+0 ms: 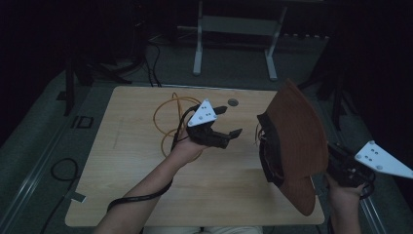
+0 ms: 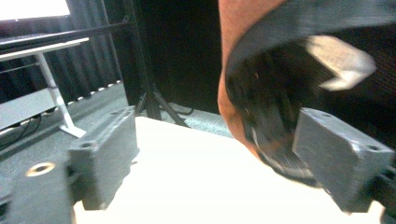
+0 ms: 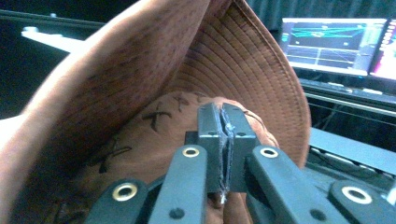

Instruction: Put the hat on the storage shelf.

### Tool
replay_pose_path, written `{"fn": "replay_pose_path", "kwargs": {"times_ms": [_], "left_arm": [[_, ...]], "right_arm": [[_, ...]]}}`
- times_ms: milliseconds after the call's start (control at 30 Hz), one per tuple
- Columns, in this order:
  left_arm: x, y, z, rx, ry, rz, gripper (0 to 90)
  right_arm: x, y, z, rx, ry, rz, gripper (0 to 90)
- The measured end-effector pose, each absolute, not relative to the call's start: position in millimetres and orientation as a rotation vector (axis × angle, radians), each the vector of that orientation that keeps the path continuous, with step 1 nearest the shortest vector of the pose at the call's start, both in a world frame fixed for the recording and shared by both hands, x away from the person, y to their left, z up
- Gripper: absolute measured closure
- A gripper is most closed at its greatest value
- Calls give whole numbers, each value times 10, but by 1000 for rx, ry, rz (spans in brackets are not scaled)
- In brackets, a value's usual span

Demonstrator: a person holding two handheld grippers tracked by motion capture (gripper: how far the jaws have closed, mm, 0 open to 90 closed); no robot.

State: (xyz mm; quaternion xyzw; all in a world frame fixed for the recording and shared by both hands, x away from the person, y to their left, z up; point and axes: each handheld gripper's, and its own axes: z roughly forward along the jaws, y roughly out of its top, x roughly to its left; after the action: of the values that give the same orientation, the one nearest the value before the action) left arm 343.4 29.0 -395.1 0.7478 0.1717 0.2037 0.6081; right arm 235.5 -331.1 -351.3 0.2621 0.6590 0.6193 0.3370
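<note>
Brown hat overhangs table edge, pinched by right tongs.

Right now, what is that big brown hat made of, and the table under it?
The wide-brimmed brown hat looks like woven fabric or felt, matte: rings of stitching run round the brim, and it folds softly where the right hand-held gripper pinches it. The pale rectangular table looks like wood or a wood-look laminate, smooth, with faint grain lines.

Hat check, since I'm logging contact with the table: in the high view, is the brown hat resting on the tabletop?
No. The brown hat is held up, tilted on edge, by the right claw above the table.
</note>
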Motion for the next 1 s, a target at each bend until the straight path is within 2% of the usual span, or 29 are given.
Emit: {"fn": "replay_pose_path", "kwargs": {"times_ms": [133,500,1000], "left_arm": [[3308,449,-3941,1748,428,512,98],[3009,988,-4197,1781,521,560,97],[2641,1706,-4780,1748,713,582,98]], "right_arm": [[2485,-3314,-3428,708,1701,1603,876],[2930,-3093,-3233,727,1694,1565,876],[3592,-2071,-2856,620,1808,1557,876]]}}
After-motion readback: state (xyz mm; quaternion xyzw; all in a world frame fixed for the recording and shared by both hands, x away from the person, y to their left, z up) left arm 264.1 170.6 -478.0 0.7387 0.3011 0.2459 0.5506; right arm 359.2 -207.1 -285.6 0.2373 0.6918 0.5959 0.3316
